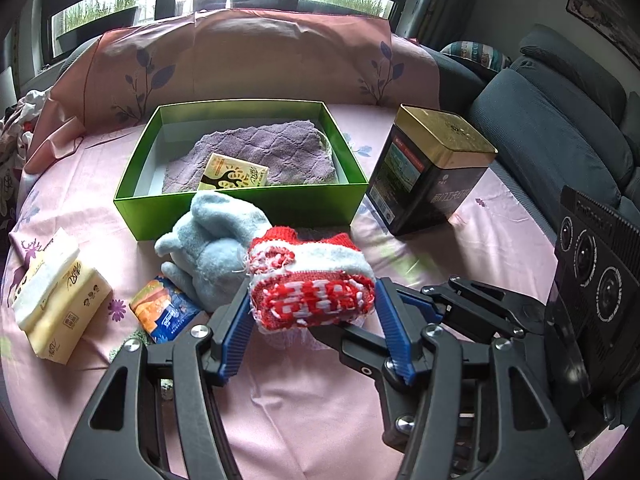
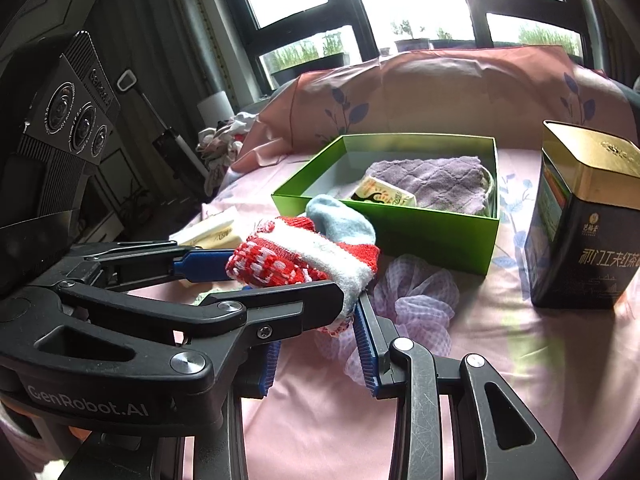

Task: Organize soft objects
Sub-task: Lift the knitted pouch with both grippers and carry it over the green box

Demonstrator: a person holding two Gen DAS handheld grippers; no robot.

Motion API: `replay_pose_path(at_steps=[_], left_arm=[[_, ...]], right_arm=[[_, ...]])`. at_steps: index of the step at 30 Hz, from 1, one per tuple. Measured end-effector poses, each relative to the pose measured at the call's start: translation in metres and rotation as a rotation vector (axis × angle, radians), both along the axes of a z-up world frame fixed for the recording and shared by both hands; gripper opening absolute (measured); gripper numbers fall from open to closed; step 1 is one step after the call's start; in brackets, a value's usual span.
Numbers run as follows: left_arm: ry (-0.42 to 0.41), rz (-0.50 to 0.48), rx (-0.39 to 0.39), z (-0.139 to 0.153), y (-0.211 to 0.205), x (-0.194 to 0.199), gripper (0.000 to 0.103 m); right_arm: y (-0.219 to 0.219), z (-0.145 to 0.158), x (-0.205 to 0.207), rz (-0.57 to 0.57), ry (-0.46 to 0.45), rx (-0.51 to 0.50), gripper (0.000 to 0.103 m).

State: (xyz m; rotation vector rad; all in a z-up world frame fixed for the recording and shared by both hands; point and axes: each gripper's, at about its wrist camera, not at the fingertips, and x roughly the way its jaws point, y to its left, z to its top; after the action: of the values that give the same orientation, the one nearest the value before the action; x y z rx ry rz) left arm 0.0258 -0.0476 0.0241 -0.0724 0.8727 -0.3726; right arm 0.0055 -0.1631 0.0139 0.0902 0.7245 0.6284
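Observation:
A red and white knitted sock [image 1: 312,284] is held just above the pink sheet, in front of the green box [image 1: 240,208]. My left gripper [image 1: 312,300] is shut on the sock, its blue pads [image 1: 240,320] pressing both sides. My right gripper [image 2: 320,320] comes in from the right and its jaws also close on the sock's end [image 2: 304,264]. A light blue plush [image 1: 212,248] lies just behind the sock. The box [image 2: 400,224] holds a purple cloth [image 1: 272,152] and a yellow tissue pack [image 1: 236,176].
A dark tea tin [image 1: 428,176] with a gold lid stands right of the box. A tissue pack [image 1: 56,304] and a blue snack packet [image 1: 164,312] lie at the left. A lilac mesh scrunchie [image 2: 416,300] lies under the sock. A grey sofa is at the right.

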Motion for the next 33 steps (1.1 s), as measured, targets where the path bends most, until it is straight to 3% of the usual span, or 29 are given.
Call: replay_pose_path(at_steps=[16,33], left_arm=[[-0.092,-0.029,0.044,0.036,-0.001,0.075,0.059],[0.002,-0.002,-0.027,0.016,0.012,0.161,0.060]], right_arm=[[0.004,0.029,0.071,-0.065,-0.088,0.036,0.036],[0.016,0.013,0.150,-0.123,-0.025,0.009,0.036]])
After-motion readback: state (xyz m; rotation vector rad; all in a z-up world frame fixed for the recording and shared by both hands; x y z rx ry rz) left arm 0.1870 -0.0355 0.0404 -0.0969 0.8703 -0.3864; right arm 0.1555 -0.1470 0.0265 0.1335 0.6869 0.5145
